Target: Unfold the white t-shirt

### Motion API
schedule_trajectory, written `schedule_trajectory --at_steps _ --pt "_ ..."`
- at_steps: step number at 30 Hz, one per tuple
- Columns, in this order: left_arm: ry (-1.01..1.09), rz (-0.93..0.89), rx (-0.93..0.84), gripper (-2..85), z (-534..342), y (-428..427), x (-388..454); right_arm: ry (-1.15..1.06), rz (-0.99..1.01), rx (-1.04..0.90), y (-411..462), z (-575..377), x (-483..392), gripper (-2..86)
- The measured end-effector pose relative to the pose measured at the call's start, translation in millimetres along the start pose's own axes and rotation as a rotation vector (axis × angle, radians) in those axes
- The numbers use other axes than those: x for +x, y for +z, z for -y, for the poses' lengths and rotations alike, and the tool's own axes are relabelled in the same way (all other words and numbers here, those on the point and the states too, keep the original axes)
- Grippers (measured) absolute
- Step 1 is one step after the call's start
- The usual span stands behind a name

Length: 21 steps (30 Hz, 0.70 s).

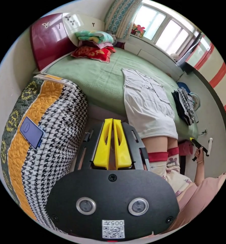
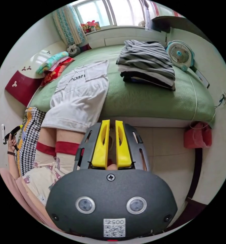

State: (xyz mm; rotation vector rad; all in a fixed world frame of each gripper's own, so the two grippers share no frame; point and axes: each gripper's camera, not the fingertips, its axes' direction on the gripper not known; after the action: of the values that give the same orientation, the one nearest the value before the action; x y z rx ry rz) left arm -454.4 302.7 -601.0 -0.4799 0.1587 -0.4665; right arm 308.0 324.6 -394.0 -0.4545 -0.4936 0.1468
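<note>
The white t-shirt (image 1: 145,106) (image 2: 80,96) lies flat on the green bed (image 1: 92,78) (image 2: 143,99), with one sleeve folded in over the printed chest. Its hem hangs over the bed edge against the person's legs (image 1: 158,145). My left gripper (image 1: 113,120) is shut and empty, held low beside a quilted houndstooth bag (image 1: 49,132). My right gripper (image 2: 112,122) hangs below the bed edge, its jaws a narrow gap apart with nothing between them. Each gripper appears small in the other's view, held in a hand: the right gripper (image 1: 199,146) and the left gripper (image 2: 10,134).
A stack of folded striped and dark clothes (image 2: 147,63) (image 1: 184,104) sits on the bed next to the shirt. A small fan (image 2: 180,54) stands past it. Pillows and folded blankets (image 1: 92,53) lie at the headboard. A red bag (image 2: 197,136) hangs below the bed edge.
</note>
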Motion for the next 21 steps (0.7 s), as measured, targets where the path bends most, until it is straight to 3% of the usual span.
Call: schedule_trajectory --at_steps 10,21 --pt "0.254 -0.110 -0.005 10.8 154.7 139.0 130.3 -0.235 -0.002 0.080 89.0 166.7 -132.1 9.6" --pt "0.352 -0.007 -0.154 12.7 267.2 307.7 195.0 -0.295 -0.049 -0.059 229.7 321.6 -203.1 12.0"
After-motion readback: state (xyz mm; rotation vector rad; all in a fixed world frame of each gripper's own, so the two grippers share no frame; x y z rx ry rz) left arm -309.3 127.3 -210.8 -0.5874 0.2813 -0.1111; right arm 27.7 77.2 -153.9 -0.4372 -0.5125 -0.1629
